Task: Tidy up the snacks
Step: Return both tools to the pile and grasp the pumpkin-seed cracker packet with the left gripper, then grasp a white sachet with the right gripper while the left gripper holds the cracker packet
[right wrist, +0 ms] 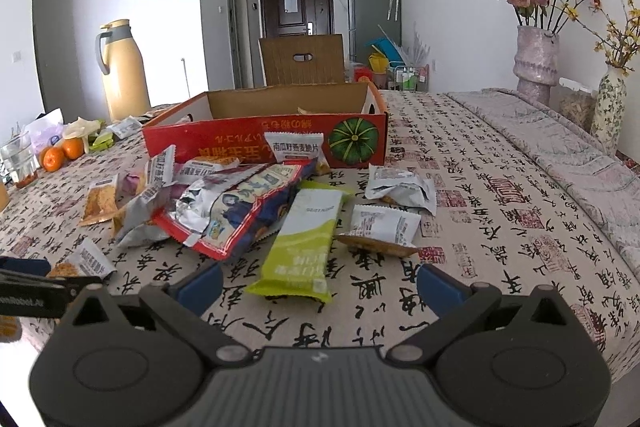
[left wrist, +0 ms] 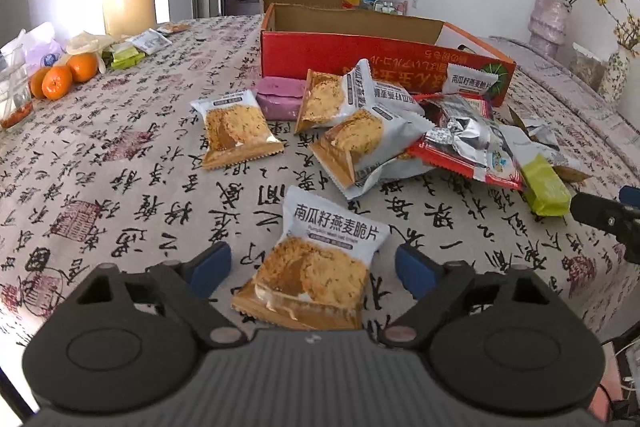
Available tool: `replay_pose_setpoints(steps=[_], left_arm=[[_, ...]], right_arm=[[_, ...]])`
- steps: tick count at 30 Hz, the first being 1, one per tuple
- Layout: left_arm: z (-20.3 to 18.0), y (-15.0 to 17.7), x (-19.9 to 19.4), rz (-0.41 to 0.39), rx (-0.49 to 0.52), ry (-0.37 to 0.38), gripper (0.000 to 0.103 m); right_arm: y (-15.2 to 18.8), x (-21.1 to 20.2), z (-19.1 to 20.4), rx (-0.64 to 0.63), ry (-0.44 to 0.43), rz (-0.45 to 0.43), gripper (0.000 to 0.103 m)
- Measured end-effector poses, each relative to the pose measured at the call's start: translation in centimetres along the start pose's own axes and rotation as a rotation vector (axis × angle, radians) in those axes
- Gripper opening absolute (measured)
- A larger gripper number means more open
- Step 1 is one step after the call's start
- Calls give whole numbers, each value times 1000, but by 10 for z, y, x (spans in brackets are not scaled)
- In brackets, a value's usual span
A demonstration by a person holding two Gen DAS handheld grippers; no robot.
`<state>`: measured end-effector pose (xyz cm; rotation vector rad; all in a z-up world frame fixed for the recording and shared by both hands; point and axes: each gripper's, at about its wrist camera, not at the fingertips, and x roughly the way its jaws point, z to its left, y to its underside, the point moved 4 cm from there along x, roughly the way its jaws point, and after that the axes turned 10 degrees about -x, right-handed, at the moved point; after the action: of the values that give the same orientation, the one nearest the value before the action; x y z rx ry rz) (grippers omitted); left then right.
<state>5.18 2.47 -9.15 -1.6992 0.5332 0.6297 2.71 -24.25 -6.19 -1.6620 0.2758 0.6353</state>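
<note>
The left gripper (left wrist: 314, 269) stands open, jaws either side of an oat packet (left wrist: 316, 267) lying on the tabletop (left wrist: 120, 187), pads not touching it; its long axis runs away from the gripper, toward the red box (left wrist: 384, 63). The right gripper (right wrist: 320, 285) is open too, a green bar (right wrist: 302, 247) just ahead, pointing likewise. Only the right view shows the box interior (seemingly almost bare) and two packets beyond the bar.
</note>
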Motion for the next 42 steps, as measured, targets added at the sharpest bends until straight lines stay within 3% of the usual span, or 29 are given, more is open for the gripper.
replay_pose_setpoints(steps=[2, 6, 9, 22, 34, 37, 42], left_arm=[[-1, 0, -1, -5, 5, 7, 79], [-5, 1, -4, -18, 22, 18, 49], [-6, 2, -7, -24, 25, 29, 43], [-14, -13, -27, -115, 31, 49, 43], [-18, -42, -25, -169, 8, 53, 43], [-18, -48, -22, -171, 5, 52, 43], [-19, -57, -18, -182, 2, 53, 43]], right_arm=[[1, 0, 0, 0, 1, 1, 103], [2, -1, 0, 7, 2, 1, 103], [3, -1, 0, 7, -1, 3, 103], [1, -1, -6, 22, 5, -10, 103], [-23, 36, -55, 73, 83, -7, 103], [-26, 53, -65, 78, 97, 12, 99], [-26, 75, -68, 78, 91, 51, 82]])
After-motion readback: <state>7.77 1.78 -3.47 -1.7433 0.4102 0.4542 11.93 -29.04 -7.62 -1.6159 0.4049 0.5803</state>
